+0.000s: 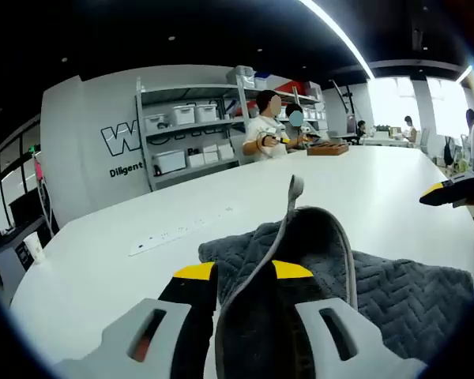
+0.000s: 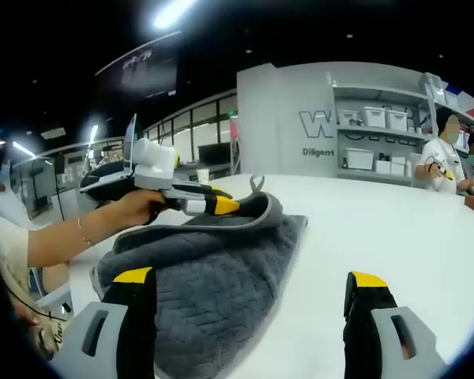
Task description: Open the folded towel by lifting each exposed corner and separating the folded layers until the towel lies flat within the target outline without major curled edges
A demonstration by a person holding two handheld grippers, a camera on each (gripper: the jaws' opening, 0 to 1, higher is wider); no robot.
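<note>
1. Grey quilted towel (image 2: 213, 268) is lying folded on the white table (image 2: 395, 229), one hemmed corner with a hanging loop (image 1: 295, 188) rising off the pile.
2. Left gripper (image 1: 245, 272) is pinching that raised corner between its yellow-tipped jaws.
3. Right gripper (image 2: 251, 278) is hovering with jaws spread wide, one over the towel.
4. Shelves (image 1: 191, 134) behind are carrying white bins (image 1: 183, 114); their contents cannot be made out.

Apparently "Diligent", "W" on wall (image 2: 284, 118)

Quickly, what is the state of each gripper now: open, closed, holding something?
Left gripper: closed on a lifted corner of the grey towel.
Right gripper: open, holding nothing, fingers wide apart above the towel.
</note>
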